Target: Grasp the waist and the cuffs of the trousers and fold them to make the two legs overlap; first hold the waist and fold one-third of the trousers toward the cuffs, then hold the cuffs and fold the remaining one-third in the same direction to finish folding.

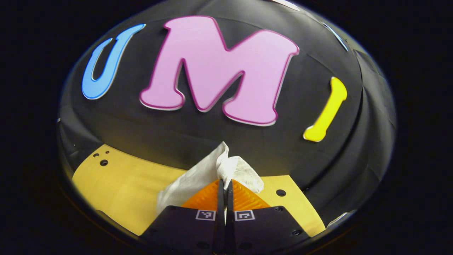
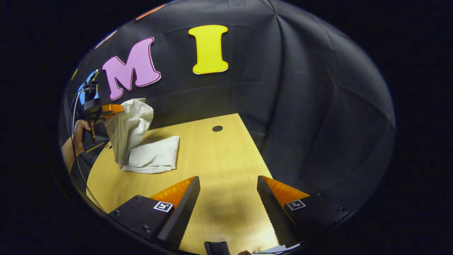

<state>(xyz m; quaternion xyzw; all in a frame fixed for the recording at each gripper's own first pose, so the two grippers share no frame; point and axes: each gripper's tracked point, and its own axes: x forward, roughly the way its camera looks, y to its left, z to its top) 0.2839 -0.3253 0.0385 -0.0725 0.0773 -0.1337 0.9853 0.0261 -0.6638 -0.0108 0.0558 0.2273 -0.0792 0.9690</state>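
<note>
- In the left gripper view the left gripper has its fingers pressed together on a bunched fold of the white trousers, which bulges above the tips and trails down to the left over the yellow bench
- The right gripper view shows from the side what that close view cannot: the left gripper, held by a hand, lifts one end of the trousers clear of the bench, the cloth hanging from it in a tall drape
- The lower part of the trousers lies flat on the bench, a folded slab stretching to the right of the hanging part
- The right gripper has its fingers spread wide apart with bare bench between them; it grips nothing and sits well apart from the trousers
- A dark round hole marks the bench near its far edge, beyond the trousers
</note>
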